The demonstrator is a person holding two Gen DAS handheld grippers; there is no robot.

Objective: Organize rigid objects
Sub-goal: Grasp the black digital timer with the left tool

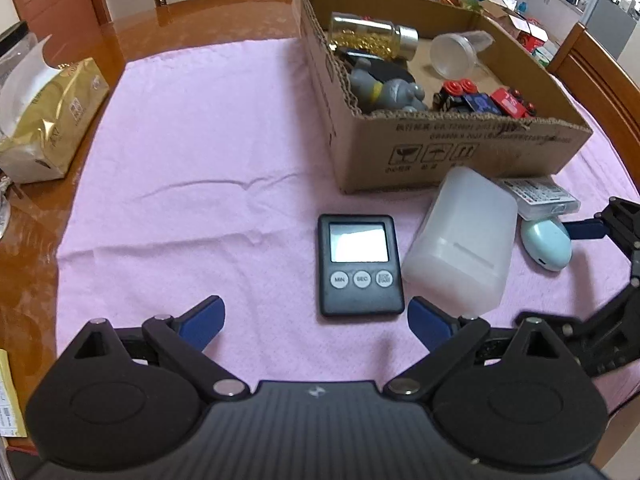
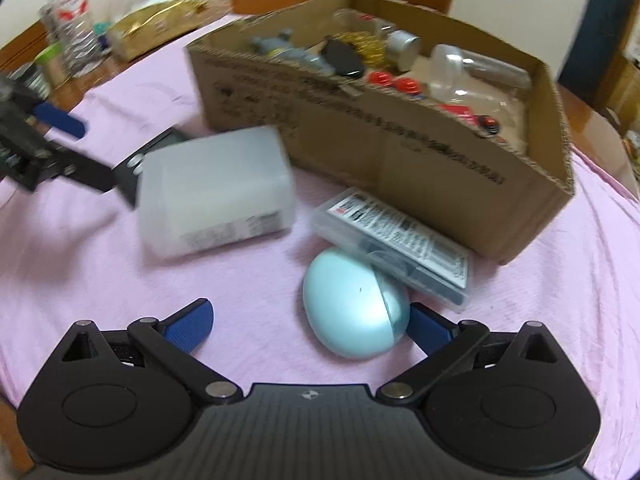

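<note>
- Looking first at the cardboard box, I judge the task is about half done: it already holds a jar of gold beads, a grey toy figure, a clear cup and some toy cars.
- Four things wait on the pink cloth of the surface, all near the box front.
- The white plastic container lies on its side, long axis running from me toward the box.
- The black timer lies flat beside it, screen up, buttons toward my left claw, which is spread and holds nothing.
- The clear flat case lies along the box wall.
- The pale blue egg-shaped case touches this case. My right claw is spread around it, one finger at its side, not yet pinching.
</note>
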